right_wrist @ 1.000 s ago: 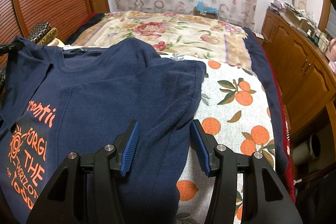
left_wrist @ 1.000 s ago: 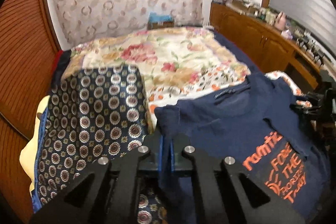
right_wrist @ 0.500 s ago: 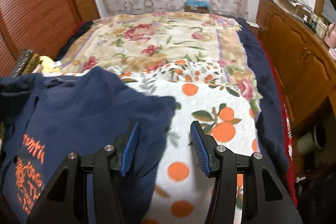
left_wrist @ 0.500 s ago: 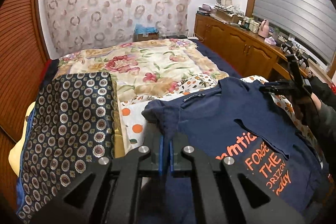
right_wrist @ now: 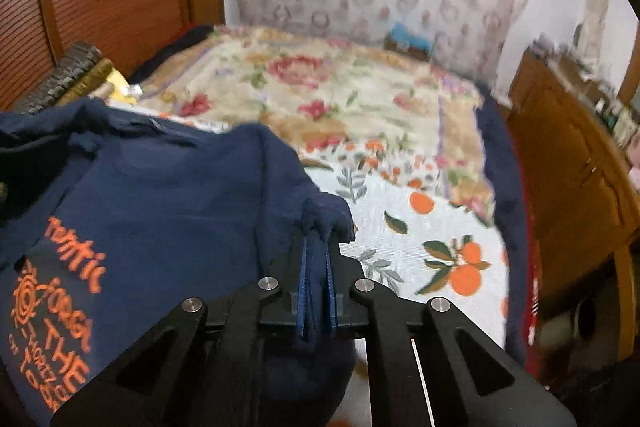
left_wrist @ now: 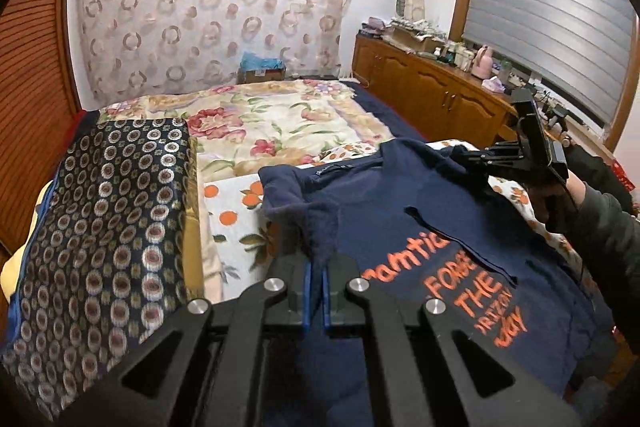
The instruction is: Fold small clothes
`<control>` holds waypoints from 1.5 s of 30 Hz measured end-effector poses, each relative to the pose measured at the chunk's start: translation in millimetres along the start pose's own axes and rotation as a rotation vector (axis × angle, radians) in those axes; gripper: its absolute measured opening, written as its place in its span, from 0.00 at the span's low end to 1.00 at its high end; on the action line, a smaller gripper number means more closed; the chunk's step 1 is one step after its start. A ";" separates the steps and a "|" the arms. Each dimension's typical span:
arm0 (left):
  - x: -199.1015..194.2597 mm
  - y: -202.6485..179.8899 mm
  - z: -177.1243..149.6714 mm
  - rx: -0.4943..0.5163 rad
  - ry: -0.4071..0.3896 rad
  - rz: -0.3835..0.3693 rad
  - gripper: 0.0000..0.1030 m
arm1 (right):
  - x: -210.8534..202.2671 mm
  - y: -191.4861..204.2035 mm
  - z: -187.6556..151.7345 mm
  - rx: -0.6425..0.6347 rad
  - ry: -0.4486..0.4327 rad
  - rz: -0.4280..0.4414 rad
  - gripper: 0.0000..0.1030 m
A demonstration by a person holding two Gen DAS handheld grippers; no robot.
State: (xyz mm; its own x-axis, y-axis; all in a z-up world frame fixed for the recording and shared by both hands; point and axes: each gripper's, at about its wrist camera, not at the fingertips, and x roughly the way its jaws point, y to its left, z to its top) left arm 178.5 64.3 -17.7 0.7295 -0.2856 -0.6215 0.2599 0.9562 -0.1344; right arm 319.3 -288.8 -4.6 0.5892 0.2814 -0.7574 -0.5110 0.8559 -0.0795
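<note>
Left wrist view: my left gripper (left_wrist: 315, 283) has its blue pads pressed nearly together, pinching a bunched sleeve of the navy T-shirt (left_wrist: 400, 211). The cloth rises as a small peak straight out from between my fingers, then spreads away to their right, where orange lettering (left_wrist: 468, 287) shows on the chest. The shirt's collar lies ahead of my fingertips and slightly right. To the left of my fingers lies a dark cloth with round medallions (left_wrist: 108, 211). Ahead of it and of my fingers spreads the floral quilt (left_wrist: 272, 123), with an orange-print sheet (left_wrist: 236, 211) just beyond my left pad. Far to the right, my right gripper (left_wrist: 472, 161) reaches the shirt's other side, with my right hand (left_wrist: 556, 199) behind it.

From the right wrist view, my right gripper (right_wrist: 316, 255) is likewise closed narrowly on the navy T-shirt (right_wrist: 168, 195); a tuft of fabric sticks out past my fingertips and more hangs below them. The body of the shirt stretches to the left of my fingers, the orange lettering (right_wrist: 60, 307) at far left. The orange-print sheet (right_wrist: 432, 239) lies right of my fingers, the floral quilt (right_wrist: 328, 87) ahead, blurred. A wooden cabinet (right_wrist: 568, 163) stands at far right.
</note>
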 end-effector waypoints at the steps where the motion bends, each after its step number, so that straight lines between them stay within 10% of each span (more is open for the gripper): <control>1: -8.0 -2.7 -3.5 0.003 -0.008 -0.003 0.01 | -11.4 2.4 -1.3 0.005 -0.026 -0.001 0.05; 11: -97.2 -18.3 -45.8 -0.015 -0.087 -0.008 0.00 | -136.3 17.8 -56.0 0.080 -0.183 0.000 0.04; 26: -198.4 -53.1 -126.9 -0.016 -0.074 0.089 0.01 | -275.7 58.0 -149.3 0.074 -0.170 0.052 0.04; 37: -185.3 -39.1 -160.3 -0.073 0.024 0.109 0.04 | -233.4 65.2 -207.7 0.125 0.020 0.068 0.04; 41: -191.7 -32.3 -160.4 -0.073 0.021 0.115 0.36 | -228.8 65.7 -215.6 0.124 0.053 0.069 0.06; 45: -193.9 -28.0 -158.2 -0.060 0.017 0.157 0.40 | -232.8 64.5 -214.4 0.120 0.042 0.070 0.07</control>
State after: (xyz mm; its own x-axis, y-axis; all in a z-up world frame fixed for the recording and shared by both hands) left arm -70.3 102.9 -15.5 0.7471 -0.1321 -0.6515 0.1051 0.9912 -0.0804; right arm 15.0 -392.1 27.6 0.5271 0.3258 -0.7849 -0.4698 0.8813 0.0503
